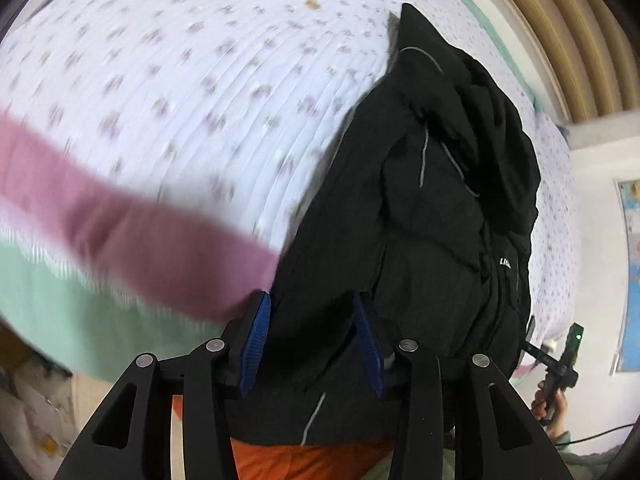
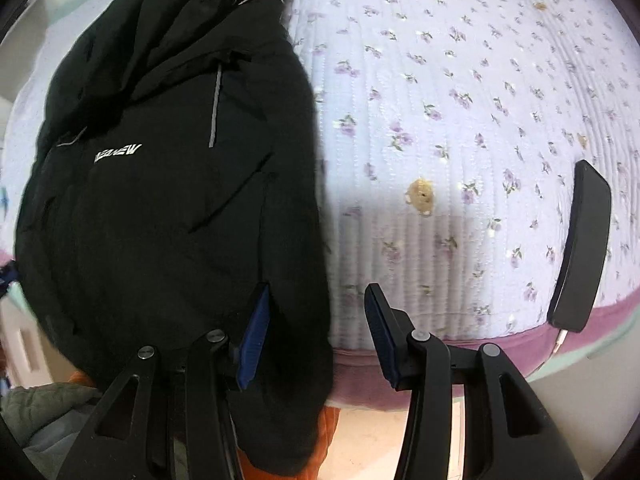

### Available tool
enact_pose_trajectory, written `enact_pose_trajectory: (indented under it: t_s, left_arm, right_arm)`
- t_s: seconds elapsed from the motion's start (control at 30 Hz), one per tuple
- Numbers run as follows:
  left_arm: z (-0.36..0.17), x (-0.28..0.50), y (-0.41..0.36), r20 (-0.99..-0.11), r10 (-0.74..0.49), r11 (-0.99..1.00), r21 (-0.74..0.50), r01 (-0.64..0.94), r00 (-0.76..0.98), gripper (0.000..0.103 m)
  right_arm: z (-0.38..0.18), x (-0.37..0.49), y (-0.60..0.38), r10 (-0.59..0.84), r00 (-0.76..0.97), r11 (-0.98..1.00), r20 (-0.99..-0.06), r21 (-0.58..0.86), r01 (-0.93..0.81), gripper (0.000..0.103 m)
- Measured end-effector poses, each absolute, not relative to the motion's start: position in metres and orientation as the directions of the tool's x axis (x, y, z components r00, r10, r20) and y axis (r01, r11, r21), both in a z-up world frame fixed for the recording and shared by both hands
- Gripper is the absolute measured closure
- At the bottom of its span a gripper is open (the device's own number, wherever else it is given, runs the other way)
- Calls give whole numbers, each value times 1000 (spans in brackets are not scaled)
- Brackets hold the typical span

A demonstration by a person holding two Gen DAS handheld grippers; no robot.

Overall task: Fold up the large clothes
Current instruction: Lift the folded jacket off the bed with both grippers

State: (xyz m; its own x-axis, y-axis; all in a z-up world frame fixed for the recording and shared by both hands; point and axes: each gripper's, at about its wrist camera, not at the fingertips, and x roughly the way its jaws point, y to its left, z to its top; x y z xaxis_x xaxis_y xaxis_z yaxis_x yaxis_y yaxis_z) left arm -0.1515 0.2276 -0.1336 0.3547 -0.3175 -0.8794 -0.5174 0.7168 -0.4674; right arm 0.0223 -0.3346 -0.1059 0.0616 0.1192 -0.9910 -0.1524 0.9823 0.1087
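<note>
A large black jacket point(image 1: 432, 208) with grey piping and a white logo lies lengthwise on a bed; it also shows in the right wrist view point(image 2: 168, 184). Its lower hem hangs over the bed's near edge. My left gripper point(image 1: 314, 340) is open, its blue pads on either side of the hem, the cloth between the jaws. My right gripper point(image 2: 316, 332) is open at the jacket's lower right edge; the left pad point(image 2: 254, 340) touches the cloth, the right pad is over the bedspread. The right gripper point(image 1: 560, 360) shows far right in the left wrist view.
The bedspread point(image 2: 460, 100) is lilac with small flowers, with a pink band point(image 1: 132, 236) and mint edge at the near side. A black phone point(image 2: 580, 248) with a white cable lies at the bed's right edge. Orange cloth point(image 1: 312, 460) hangs below the jacket. A wooden headboard point(image 1: 576, 32) stands beyond.
</note>
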Motion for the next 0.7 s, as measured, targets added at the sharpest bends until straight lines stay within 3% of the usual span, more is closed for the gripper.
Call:
enact_pose_trajectory:
  t_s: [0.17, 0.37, 0.57, 0.7]
  left_arm:
    - [-144, -147, 236, -884, -337, 744, -462, -483, 325, 59]
    - [-135, -148, 237, -899, -313, 794, -424, -435, 307, 59]
    - [-122, -135, 248, -847, -337, 764, -501, -406, 411, 59]
    - [-141, -105, 253, -843, -389, 764, -520, -382, 371, 51]
  right_arm:
    - [-112, 6, -342, 172, 63, 977, -983, 162, -136, 51]
    - [-109, -22, -330, 137, 95, 990, -986, 133, -50, 51]
    - [-104, -35, -349, 120, 82, 991, -989, 115, -63, 51]
    - [-105, -41, -352, 142, 68, 989, -988, 139, -49, 51]
